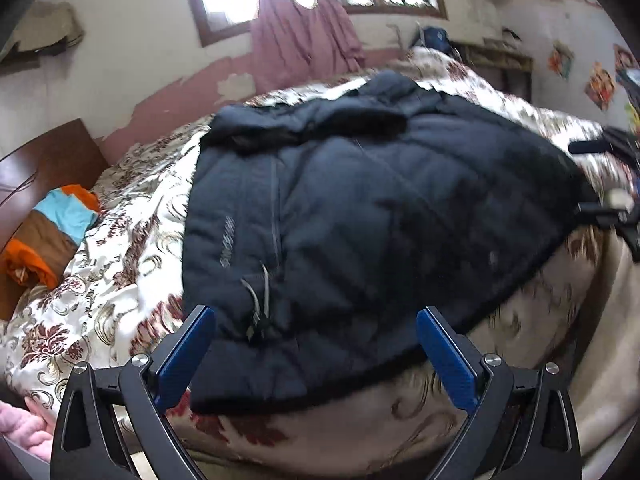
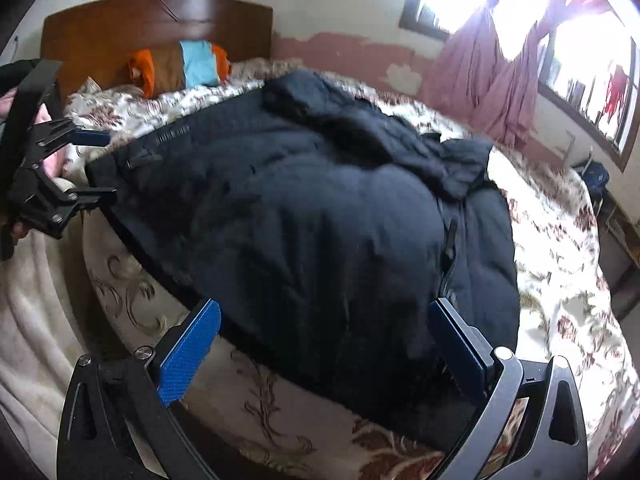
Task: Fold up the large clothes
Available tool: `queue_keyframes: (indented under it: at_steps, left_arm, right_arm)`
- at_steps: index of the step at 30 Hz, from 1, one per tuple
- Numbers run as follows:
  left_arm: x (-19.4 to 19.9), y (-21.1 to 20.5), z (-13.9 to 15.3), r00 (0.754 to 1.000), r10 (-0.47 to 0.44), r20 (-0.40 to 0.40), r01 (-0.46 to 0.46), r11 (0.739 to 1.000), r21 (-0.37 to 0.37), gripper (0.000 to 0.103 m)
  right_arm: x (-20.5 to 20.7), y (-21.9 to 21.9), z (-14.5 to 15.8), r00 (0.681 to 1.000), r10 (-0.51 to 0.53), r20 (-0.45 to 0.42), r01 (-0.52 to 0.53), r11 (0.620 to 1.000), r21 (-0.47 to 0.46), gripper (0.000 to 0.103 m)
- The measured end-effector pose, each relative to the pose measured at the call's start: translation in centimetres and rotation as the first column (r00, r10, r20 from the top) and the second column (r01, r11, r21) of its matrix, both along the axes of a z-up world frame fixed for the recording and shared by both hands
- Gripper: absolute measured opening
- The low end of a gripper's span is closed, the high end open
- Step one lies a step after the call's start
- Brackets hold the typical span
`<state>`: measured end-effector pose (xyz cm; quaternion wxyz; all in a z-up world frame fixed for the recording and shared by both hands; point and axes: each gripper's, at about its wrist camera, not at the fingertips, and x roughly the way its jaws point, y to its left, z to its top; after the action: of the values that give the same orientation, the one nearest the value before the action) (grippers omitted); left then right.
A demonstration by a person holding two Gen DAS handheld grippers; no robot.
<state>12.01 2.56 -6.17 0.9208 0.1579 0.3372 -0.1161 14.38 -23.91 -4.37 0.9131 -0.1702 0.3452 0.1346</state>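
A large black puffer jacket lies spread on a bed with a floral cover, its hood bunched at the far end. In the left wrist view my left gripper is open, its blue pads straddling the jacket's near hem and zipper cord without closing on them. The right wrist view shows my right gripper open over the jacket at its near edge. Each gripper appears in the other's view: the right gripper at the jacket's right corner, the left gripper at its left corner, both with fingers apart.
A striped orange, brown and blue pillow lies against the wooden headboard. Pink curtains hang at the window behind the bed. A cream blanket drapes over the bed's near side. A person's pink sleeve shows at the lower left.
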Motion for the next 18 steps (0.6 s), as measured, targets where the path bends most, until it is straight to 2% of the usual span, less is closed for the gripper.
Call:
queue_keyframes:
  at_steps: [3, 8, 12, 15, 18]
  left_arm:
    - [-0.6, -0.1, -1.4, 1.000, -0.012, -0.024, 0.013, 0.999, 0.033, 0.101]
    - [-1.9, -0.9, -2.5, 1.000, -0.025, -0.010, 0.026, 0.994, 0.102, 0.101]
    - [-1.7, -1.9, -3.5, 0.999, -0.030, -0.018, 0.033, 0.982, 0.184, 0.101]
    - [-1.2, -3.0, -5.0, 0.999, -0.021, -0.042, 0.032, 0.959, 0.281, 0.101]
    - [-1.3, -3.9, -6.1, 1.000, -0.017, -0.017, 0.022, 0.927, 0.374, 0.101]
  right_arm:
    - [0.4, -0.4, -1.1, 0.999, -0.032, -0.041, 0.032, 0.999, -0.004, 0.101]
    - [0.4, -1.1, -2.7, 0.995, -0.050, -0.089, 0.051, 0.999, 0.008, 0.101]
    - [0.4, -1.2, -3.6, 0.995, -0.053, -0.086, 0.049, 0.998, -0.045, 0.101]
    - [0.4, -1.4, -3.8, 0.995, -0.062, -0.080, 0.058, 0.997, -0.049, 0.101]
    - [0.5, -1.8, -3.7, 0.994, -0.073, -0.084, 0.072, 0.997, -0.015, 0.101]
